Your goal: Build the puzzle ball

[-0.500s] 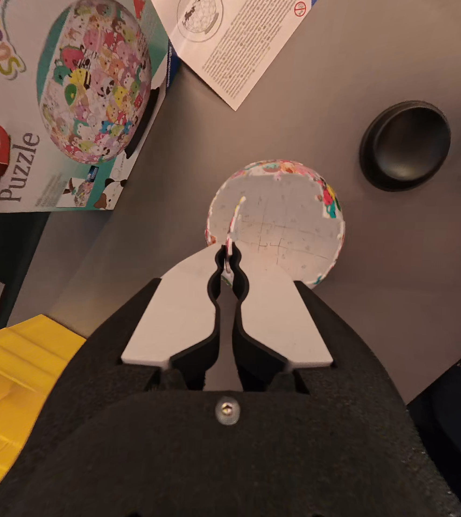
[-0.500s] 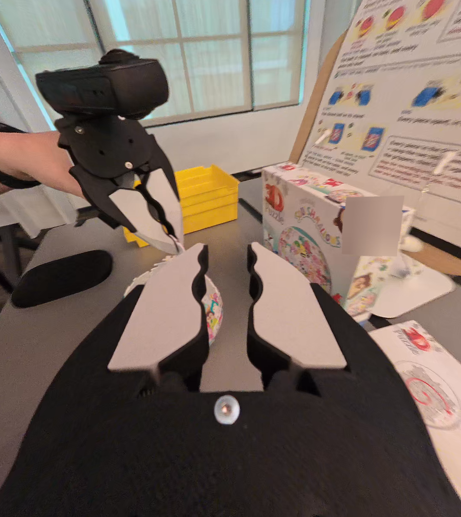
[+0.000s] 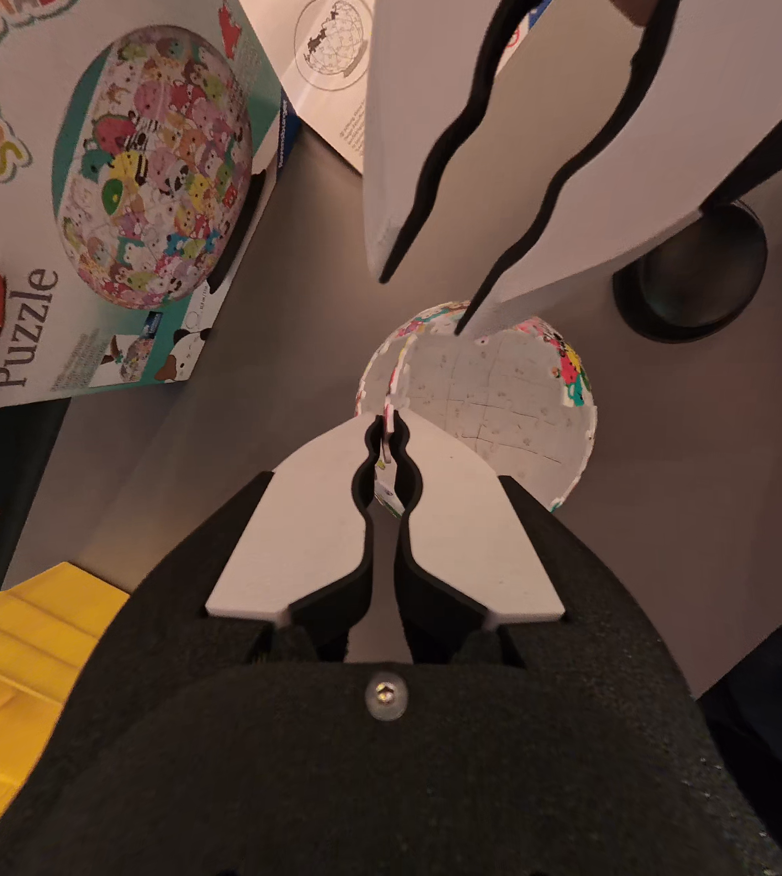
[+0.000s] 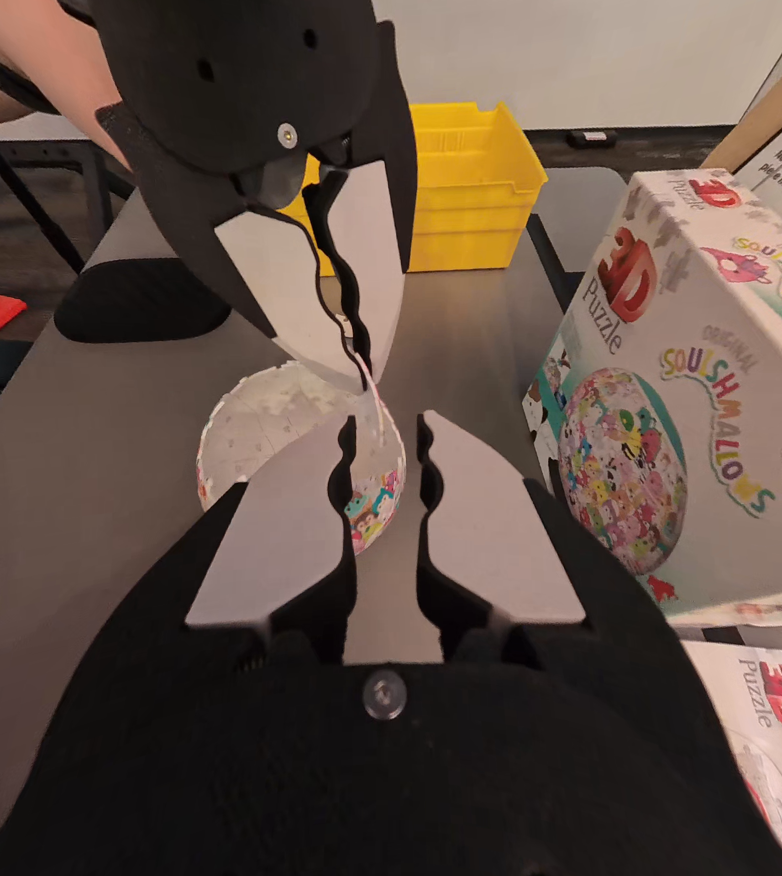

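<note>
The puzzle ball [image 3: 488, 417], a half-built shell with its white inside showing, sits on the grey table [image 3: 664, 450]. My left gripper [image 3: 388, 423] is pinched tight on the shell's rim at its 9 o'clock side. My right gripper [image 4: 386, 419] hangs just above the ball with its fingers spread, holding nothing. The puzzle box [image 4: 683, 426] stands at 3 o'clock and the yellow bin [image 4: 469, 189] at 12.

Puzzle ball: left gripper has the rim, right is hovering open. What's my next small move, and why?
Probably ease the right gripper down and close it on the rim opposite. The left gripper is shut on the puzzle ball at one edge only, and the half-built shell sits open side up on the table. The right jaws are open just above the rim, holding nothing, so a second grip should steady it.
</note>
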Available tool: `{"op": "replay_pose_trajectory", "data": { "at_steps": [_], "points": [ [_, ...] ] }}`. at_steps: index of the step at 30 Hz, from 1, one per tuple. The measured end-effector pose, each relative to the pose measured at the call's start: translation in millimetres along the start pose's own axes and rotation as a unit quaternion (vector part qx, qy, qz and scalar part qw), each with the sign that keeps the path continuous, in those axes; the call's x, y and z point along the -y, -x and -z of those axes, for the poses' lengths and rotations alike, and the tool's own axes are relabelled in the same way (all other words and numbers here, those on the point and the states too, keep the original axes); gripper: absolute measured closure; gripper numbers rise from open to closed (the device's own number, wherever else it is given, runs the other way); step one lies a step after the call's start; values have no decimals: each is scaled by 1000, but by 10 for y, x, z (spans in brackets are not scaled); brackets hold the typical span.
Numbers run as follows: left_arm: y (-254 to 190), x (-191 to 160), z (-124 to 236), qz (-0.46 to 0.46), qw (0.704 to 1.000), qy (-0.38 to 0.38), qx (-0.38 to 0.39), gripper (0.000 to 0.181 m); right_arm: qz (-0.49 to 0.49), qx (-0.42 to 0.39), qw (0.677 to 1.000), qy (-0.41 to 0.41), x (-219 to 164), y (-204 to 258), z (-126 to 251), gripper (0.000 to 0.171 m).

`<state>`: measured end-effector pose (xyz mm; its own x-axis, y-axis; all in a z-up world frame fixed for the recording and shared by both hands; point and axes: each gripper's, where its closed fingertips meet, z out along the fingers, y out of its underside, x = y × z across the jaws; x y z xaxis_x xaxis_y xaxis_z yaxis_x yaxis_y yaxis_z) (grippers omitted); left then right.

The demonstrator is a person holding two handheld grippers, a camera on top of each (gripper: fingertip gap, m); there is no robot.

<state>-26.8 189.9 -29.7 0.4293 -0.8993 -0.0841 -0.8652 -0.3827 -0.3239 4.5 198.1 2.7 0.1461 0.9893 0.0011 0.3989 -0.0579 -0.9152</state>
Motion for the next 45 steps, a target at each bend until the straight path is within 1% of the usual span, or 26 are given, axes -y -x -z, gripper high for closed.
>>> {"op": "replay_pose_trajectory", "data": {
  "at_steps": [5, 12, 17, 22, 26, 27, 29, 30, 35, 38, 39, 42, 44, 45],
  "points": [
    [28, 25, -5, -4, 1000, -10, 4, 179, 17, -11, 1000, 13, -37, -32, -78, 146],
    [22, 9, -18, -22, 1000, -12, 16, 179, 5, 13, 1000, 24, -128, 2, -191, 152],
    [11, -12, -48, -36, 999, -6, 27, 179, 3, 11, 1000, 28, -152, -7, -209, 153],
    [4, 31, -52, -32, 999, -15, 21, 179, 14, -1, 999, 50, -205, -16, -261, 162],
    [11, 25, -53, -34, 999, -15, 23, 178, 8, 15, 998, 52, -219, 20, -286, 168],
    [8, 26, -52, -31, 999, -16, 22, 174, 5, 17, 998, 55, -225, 25, -289, 168],
    [4, 29, -30, -25, 999, -17, 19, 148, 8, 13, 998, 55, -226, 15, -295, 168],
    [6, 44, 4, -23, 999, -25, 17, 140, 7, 12, 998, 54, -221, 15, -295, 169],
    [80, 179, 352, 5, 993, -120, 3, 135, 15, 11, 999, 46, -206, 19, -246, 168],
    [79, 274, 533, 15, 980, -198, -31, 135, 19, 0, 998, 52, -252, -29, -227, 168],
    [117, 305, 567, 15, 975, -218, -29, 134, 21, -1, 999, 49, -252, -35, -228, 168],
    [327, 421, 683, 11, 960, -279, 22, 120, 34, 2, 999, 41, -216, -11, -223, 168],
    [394, 527, 825, 0, 939, -342, 46, 108, 34, 3, 998, 45, -210, 0, -208, 168],
    [430, 558, 901, -4, 927, -371, 59, 108, 36, 2, 998, 47, -209, 3, -205, 168]
  ]
}}
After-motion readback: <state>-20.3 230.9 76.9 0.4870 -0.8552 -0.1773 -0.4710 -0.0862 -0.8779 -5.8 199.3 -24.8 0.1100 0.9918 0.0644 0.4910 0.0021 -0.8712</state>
